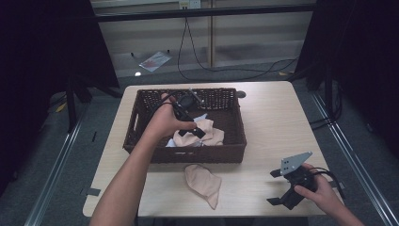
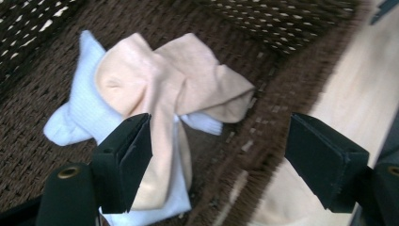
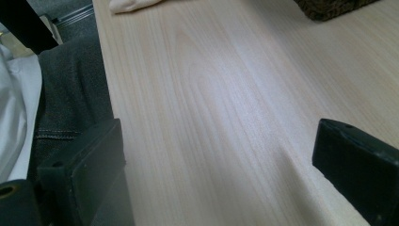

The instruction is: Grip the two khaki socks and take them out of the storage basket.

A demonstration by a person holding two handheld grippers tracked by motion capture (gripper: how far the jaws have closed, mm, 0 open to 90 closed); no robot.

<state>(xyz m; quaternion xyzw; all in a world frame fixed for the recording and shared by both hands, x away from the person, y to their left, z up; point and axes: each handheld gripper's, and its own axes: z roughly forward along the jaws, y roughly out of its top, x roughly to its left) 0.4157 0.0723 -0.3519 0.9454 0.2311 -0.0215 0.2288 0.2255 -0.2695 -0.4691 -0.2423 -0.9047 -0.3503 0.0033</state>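
A dark wicker basket [image 1: 141,109] stands at the table's middle. Inside it a peach sock [image 2: 164,80] lies crumpled over a pale blue sock [image 2: 82,110]. My left gripper [image 1: 200,133] reaches down into the basket just above these socks, and its jaws stand wide open with nothing pinched [image 2: 219,125]. A second peach sock [image 1: 203,183] lies flat on the table in front of the basket. My right gripper [image 1: 274,187] rests open at the table's near right corner, jaws pointing left over bare wood [image 3: 219,127]. The basket's corner [image 3: 329,7] and the loose sock's tip [image 3: 129,4] show far off.
The light wooden table [image 1: 273,122] has free room right of the basket. In the right gripper view the person's dark trouser leg [image 3: 70,84] lies by the table's near edge. Black cables [image 1: 226,68] and a sheet of paper [image 1: 154,60] lie on the floor beyond.
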